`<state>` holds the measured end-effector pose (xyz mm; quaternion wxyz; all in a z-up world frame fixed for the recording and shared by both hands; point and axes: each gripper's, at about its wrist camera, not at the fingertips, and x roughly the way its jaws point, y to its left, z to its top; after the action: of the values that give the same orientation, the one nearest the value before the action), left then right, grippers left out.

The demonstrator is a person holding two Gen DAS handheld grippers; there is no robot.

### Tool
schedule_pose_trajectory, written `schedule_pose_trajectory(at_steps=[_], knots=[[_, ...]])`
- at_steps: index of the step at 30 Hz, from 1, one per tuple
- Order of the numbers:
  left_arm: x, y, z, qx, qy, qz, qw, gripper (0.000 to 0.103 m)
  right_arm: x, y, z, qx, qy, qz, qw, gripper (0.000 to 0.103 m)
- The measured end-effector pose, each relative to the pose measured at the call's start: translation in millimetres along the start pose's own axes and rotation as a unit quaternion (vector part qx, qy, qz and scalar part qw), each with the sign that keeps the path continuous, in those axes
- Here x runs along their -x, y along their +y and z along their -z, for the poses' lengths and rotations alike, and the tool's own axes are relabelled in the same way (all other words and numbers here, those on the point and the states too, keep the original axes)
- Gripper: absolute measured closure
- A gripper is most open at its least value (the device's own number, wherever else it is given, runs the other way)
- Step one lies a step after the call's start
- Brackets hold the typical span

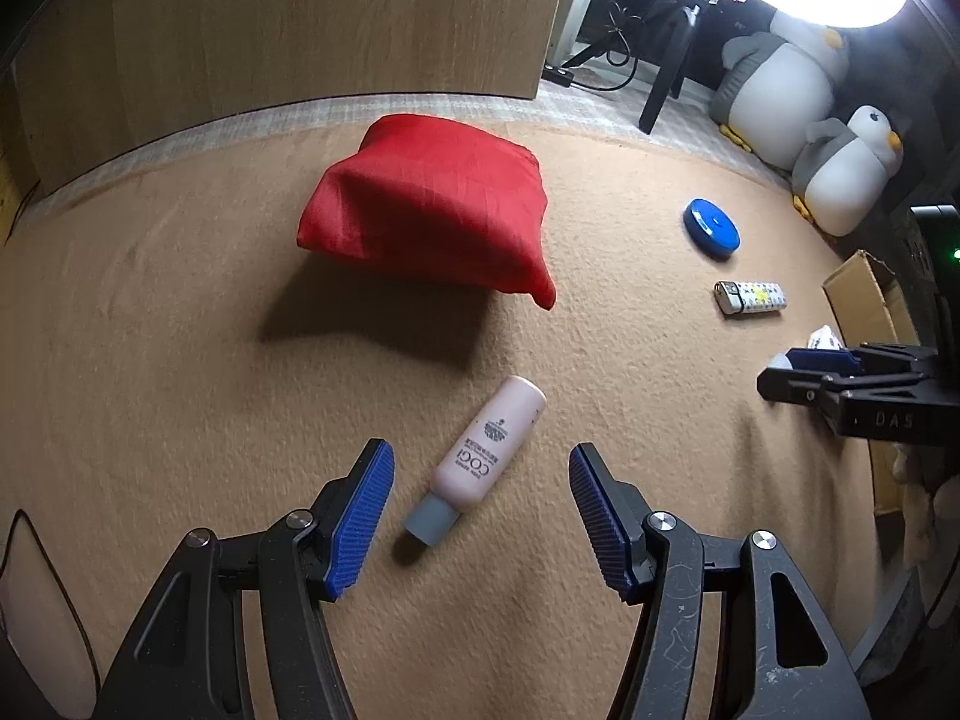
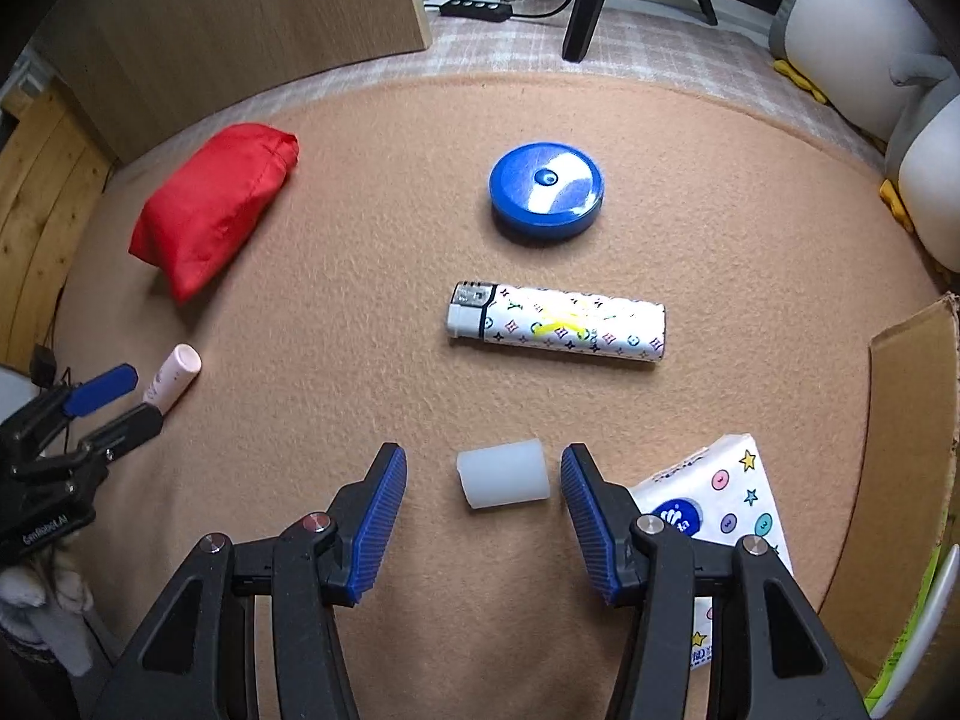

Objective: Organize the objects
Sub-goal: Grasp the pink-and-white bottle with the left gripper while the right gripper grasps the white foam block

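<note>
A pink bottle [image 1: 487, 449] with a grey cap lies on the tan blanket [image 1: 180, 360], between the open fingers of my left gripper [image 1: 480, 468], not touched. A small white cylinder [image 2: 503, 473] lies between the open fingers of my right gripper [image 2: 483, 468], close to the right finger. A patterned white lighter [image 2: 558, 324] and a blue round tin [image 2: 545, 187] lie beyond it. A red cloth pouch [image 1: 429, 210] sits further back; it also shows in the right wrist view [image 2: 210, 204]. The left gripper [image 2: 114, 402] shows at the left of the right wrist view, over the pink bottle [image 2: 174, 375].
A tissue pack [image 2: 720, 516] with stars lies under my right gripper's right finger. A cardboard box [image 2: 912, 420] stands at the right edge. Plush penguins [image 1: 780, 90] sit at the back right. A wooden panel [image 1: 300, 18] stands behind the blanket, with a chair leg [image 2: 591, 6] and power strip [image 2: 477, 8].
</note>
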<state>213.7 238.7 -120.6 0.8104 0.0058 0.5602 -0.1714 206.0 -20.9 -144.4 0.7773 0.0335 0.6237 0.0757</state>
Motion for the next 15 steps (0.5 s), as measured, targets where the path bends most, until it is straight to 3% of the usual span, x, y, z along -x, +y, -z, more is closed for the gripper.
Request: schedule_pose_trajectory(at_steps=[10,13,15], knots=[[-8.6,-6.8,-1.3,-0.021,0.015,0.0,0.9997,0.063,-6.1,8.8,3.7,0.032,0.007,0.025,0.999,0.061],[-12.1,-8.7,0.0,-0.025,0.021,-0.001,0.9995,0.077,-7.4,10.2,2.7,0.039,0.007,0.033,0.999,0.068],[-13.5,-9.5,0.6,-0.023,0.021,-0.001,0.9995,0.079,-9.7,12.2,-1.6,0.041,0.007,0.035,0.998,0.076]])
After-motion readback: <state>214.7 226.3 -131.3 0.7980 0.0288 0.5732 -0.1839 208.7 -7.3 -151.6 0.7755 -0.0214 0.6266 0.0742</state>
